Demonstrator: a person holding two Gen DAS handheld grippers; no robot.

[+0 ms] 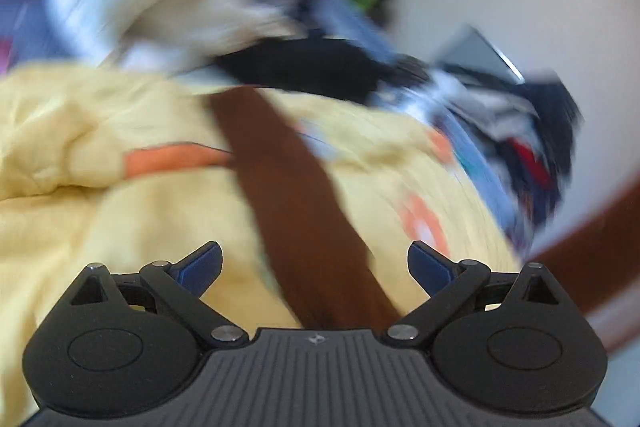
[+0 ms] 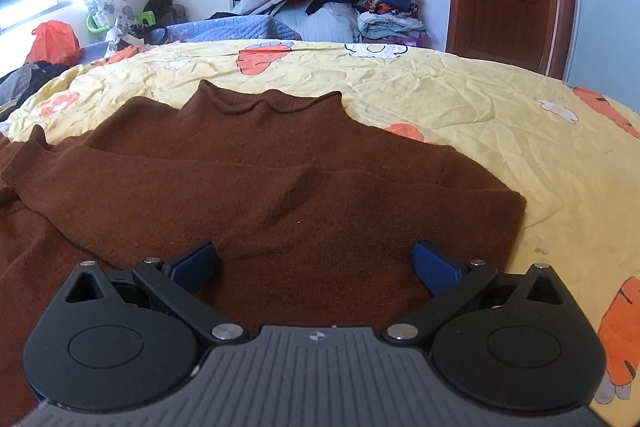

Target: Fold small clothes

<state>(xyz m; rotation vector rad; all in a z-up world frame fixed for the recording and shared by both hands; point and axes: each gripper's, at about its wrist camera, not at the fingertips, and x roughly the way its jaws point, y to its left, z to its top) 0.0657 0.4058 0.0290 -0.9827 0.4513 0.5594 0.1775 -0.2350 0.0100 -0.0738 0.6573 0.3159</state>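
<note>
Left gripper (image 1: 315, 269) body: I see matte black housing, ribbed grey centre plate, small star emblem.
Right gripper (image 2: 316, 269) body: identical build.
Finger pads (image 2: 434, 267): blue, textured.
Fasteners: silver pivot pins flanking the emblem.
Side discs: round, black, one outboard of each pin.

Bed: you are facing a yellow bedspread (image 2: 460, 99) printed with orange-and-white cartoon figures.
On it: a brown sweater (image 2: 240, 187) is lying spread flat, collar pointing away from you, one sleeve folded across its body.
</note>
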